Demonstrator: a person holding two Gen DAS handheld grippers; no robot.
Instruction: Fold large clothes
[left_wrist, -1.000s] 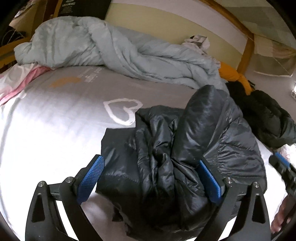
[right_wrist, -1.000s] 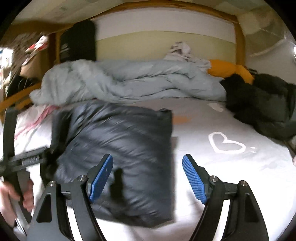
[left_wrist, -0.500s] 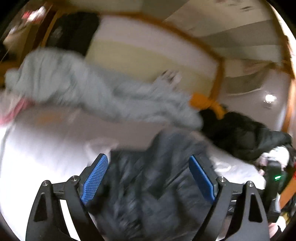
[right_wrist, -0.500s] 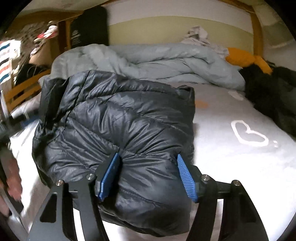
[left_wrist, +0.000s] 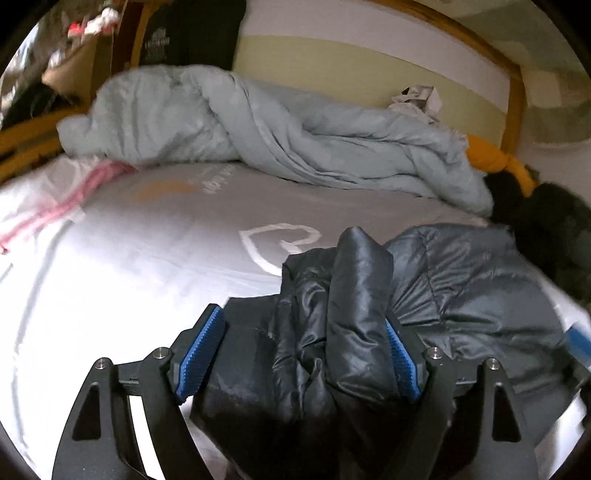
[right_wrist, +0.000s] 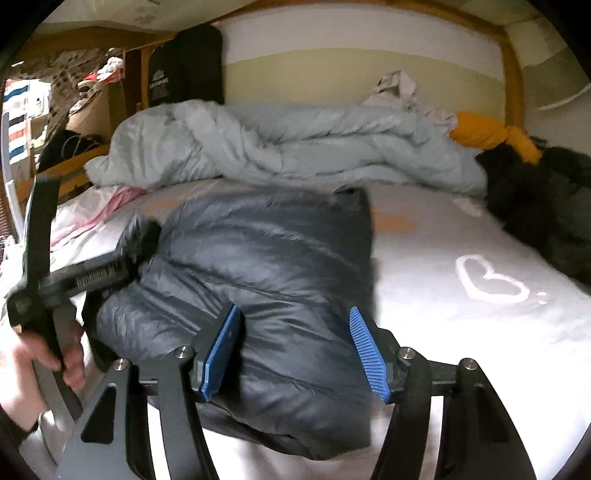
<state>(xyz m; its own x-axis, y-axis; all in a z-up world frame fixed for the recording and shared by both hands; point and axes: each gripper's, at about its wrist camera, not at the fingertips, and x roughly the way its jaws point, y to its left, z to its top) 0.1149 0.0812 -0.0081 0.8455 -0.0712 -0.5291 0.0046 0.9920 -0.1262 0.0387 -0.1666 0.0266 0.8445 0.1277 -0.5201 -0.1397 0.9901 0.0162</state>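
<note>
A dark puffer jacket (left_wrist: 436, 295) lies folded into a thick bundle on the bed (left_wrist: 110, 288). My left gripper (left_wrist: 299, 354) has its jaws wide apart around a bunched end of the jacket, blue pads on both sides of the fabric. In the right wrist view the jacket (right_wrist: 266, 258) fills the middle; my right gripper (right_wrist: 295, 350) straddles its near edge with jaws apart, pads against the fabric. The left gripper (right_wrist: 122, 254) shows there at the jacket's left end, held by a hand (right_wrist: 44, 354).
A rumpled pale blue duvet (left_wrist: 266, 129) lies across the back of the bed. A black fluffy garment (left_wrist: 546, 229) and an orange cloth (left_wrist: 495, 162) lie at the right. A wooden bed frame (left_wrist: 513, 92) and the wall close the back. A white heart print (right_wrist: 487, 277) marks the sheet.
My left gripper swung up and came back down around the jacket's bunched end. My right gripper moved onto the jacket's near edge, then drew back a little; the jaws stay apart.
</note>
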